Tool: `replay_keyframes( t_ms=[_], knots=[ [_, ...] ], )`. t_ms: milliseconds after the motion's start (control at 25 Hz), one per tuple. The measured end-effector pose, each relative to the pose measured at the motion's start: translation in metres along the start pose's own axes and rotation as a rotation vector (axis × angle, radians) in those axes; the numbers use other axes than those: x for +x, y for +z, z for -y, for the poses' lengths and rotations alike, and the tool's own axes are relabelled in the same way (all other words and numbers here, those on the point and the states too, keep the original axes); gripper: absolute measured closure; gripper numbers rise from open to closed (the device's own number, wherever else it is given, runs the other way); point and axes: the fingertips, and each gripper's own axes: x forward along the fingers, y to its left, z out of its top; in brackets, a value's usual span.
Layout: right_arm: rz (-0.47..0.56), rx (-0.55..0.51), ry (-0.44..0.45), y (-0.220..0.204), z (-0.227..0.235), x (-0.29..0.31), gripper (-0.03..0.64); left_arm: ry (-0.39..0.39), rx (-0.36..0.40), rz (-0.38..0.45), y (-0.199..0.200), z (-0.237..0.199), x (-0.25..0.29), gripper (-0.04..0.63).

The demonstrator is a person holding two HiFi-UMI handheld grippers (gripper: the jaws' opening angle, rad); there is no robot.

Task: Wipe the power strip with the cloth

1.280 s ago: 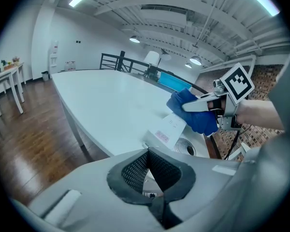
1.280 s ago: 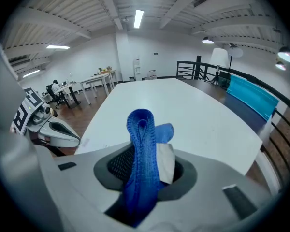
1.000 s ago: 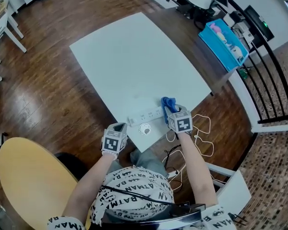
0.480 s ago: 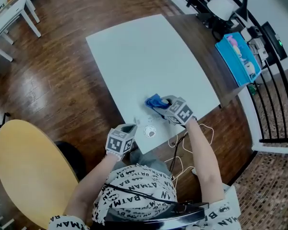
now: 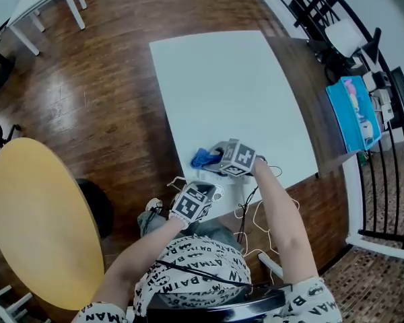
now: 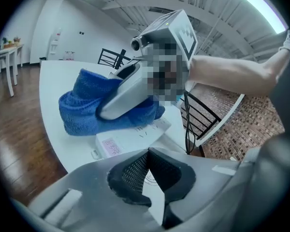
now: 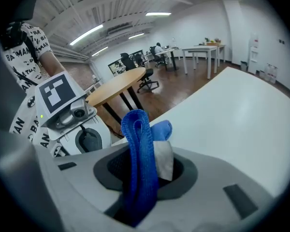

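Wiping looks underway. Head view: right gripper (image 5: 215, 161) holds cloth (image 5: 202, 157) at tabletop's (image 5: 222, 86) near edge. Left gripper view: left gripper's (image 6: 147, 170) fingers clenched, empty; cloth sits on power strip (image 6: 133, 137). Right gripper view: fingers pinching cloth. Next: probably sweep along strip.

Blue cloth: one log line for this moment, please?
right hand-held gripper: shut on cloth | cloth: on power strip | left hand-held gripper: shut

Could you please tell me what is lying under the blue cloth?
The white power strip lies under the blue cloth, its labelled end poking out. The cloth and the right gripper holding it cover the rest.
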Motion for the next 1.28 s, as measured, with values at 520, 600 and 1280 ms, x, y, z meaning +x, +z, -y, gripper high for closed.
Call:
replay_keyframes(
  t_ms=[520,600,1280],
  knots=[
    [-0.092,-0.164,-0.002,-0.030,0.003,-0.008,0.488,0.042,-0.089,0.058,0.005,-0.003,-0.003,0.595],
    [-0.087,-0.147,-0.023,-0.043,0.005,-0.017,0.488,0.047,-0.070,0.044,0.003,-0.001,-0.003,0.595],
    [0.115,0.291,-0.466,-0.166,-0.021,-0.126,0.488,0.015,-0.012,-0.066,-0.011,-0.009,-0.013,0.595]
  ],
)
